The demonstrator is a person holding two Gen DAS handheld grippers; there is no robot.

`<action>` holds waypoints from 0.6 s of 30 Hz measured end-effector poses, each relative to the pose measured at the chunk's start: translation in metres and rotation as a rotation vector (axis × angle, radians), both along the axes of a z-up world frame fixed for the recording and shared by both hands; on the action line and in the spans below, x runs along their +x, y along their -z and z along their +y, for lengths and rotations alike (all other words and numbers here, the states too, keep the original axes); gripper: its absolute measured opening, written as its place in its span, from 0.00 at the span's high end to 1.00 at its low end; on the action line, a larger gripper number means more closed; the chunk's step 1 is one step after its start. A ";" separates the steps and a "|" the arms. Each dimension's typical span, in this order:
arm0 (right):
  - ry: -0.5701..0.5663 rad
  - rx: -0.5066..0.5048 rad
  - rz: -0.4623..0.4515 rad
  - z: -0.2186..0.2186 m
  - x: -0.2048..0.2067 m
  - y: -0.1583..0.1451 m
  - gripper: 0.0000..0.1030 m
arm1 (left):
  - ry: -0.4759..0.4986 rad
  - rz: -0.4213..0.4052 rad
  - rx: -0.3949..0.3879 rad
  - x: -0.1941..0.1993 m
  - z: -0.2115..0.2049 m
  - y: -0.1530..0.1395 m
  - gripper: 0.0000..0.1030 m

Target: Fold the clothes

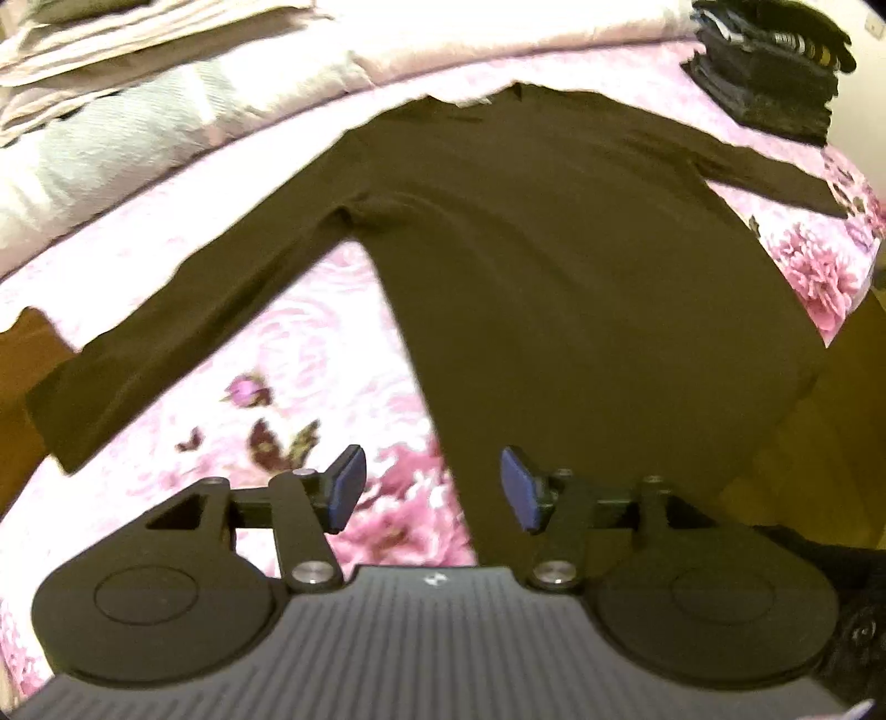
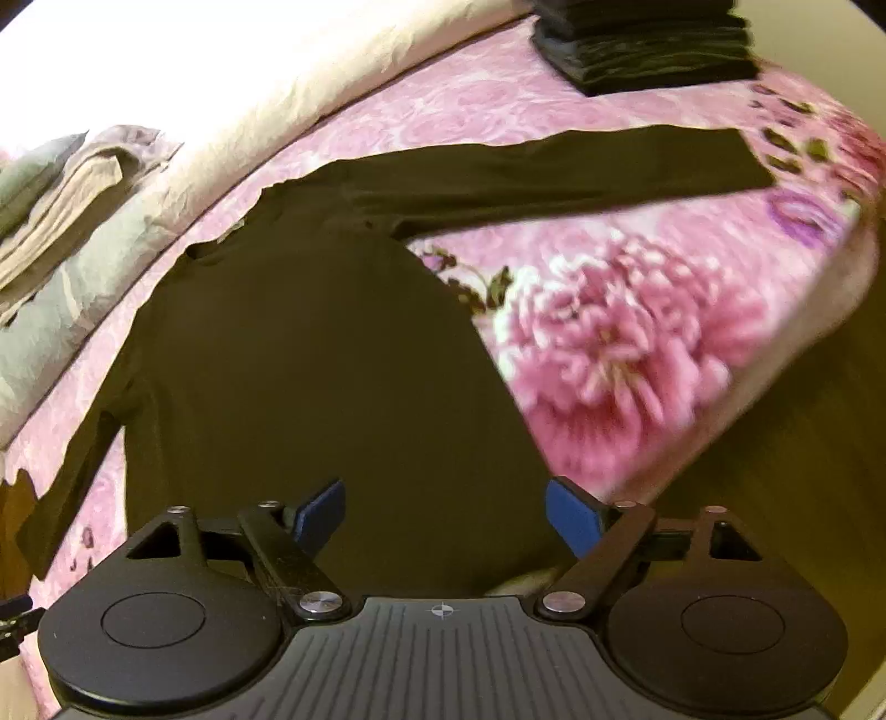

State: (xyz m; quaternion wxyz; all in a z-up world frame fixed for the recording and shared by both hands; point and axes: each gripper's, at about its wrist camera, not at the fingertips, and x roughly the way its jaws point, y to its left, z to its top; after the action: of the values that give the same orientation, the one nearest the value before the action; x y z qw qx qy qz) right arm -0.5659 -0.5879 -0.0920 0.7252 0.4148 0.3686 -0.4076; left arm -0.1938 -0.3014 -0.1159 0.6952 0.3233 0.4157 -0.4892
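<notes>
A dark long-sleeved shirt (image 1: 554, 266) lies spread flat on a pink floral bedspread (image 1: 310, 354), both sleeves stretched outward. Its hem hangs toward the near bed edge. My left gripper (image 1: 432, 490) is open and empty, hovering over the shirt's lower left hem edge. In the right wrist view the same shirt (image 2: 310, 376) fills the middle, its right sleeve (image 2: 581, 171) reaching across the bed. My right gripper (image 2: 446, 518) is open and empty above the shirt's lower right hem.
A stack of folded dark clothes (image 1: 769, 83) sits at the far right corner of the bed, also in the right wrist view (image 2: 653, 44). Pale pillows and folded bedding (image 1: 111, 127) lie along the far left. Wooden floor (image 2: 803, 443) shows beyond the bed's right edge.
</notes>
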 end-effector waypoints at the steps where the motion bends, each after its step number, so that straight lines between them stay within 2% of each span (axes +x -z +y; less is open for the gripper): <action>1: 0.014 -0.006 -0.001 0.012 0.000 -0.007 0.11 | -0.004 -0.005 -0.004 0.001 0.006 -0.004 0.52; 6: -0.057 -0.057 0.015 0.053 0.020 -0.041 0.11 | -0.021 -0.038 -0.029 0.003 0.027 -0.025 0.50; 8: -0.122 -0.107 0.037 0.060 0.034 -0.055 0.11 | -0.040 -0.049 -0.045 0.003 0.030 -0.034 0.39; 12: -0.240 -0.206 0.080 0.065 0.063 -0.079 0.11 | -0.104 -0.055 -0.073 0.003 0.032 -0.047 0.31; 14: -0.287 -0.241 0.096 0.063 0.075 -0.088 0.11 | -0.142 -0.057 -0.077 0.004 0.030 -0.052 0.23; 18: -0.368 -0.311 0.129 0.058 0.084 -0.101 0.11 | -0.170 -0.070 -0.081 0.000 0.023 -0.058 0.17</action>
State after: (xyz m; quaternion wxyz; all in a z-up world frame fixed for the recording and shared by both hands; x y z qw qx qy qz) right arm -0.4819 -0.5297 0.0087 0.8172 0.1971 0.4164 -0.3462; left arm -0.1933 -0.2787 -0.0576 0.7608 0.2754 0.3973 -0.4331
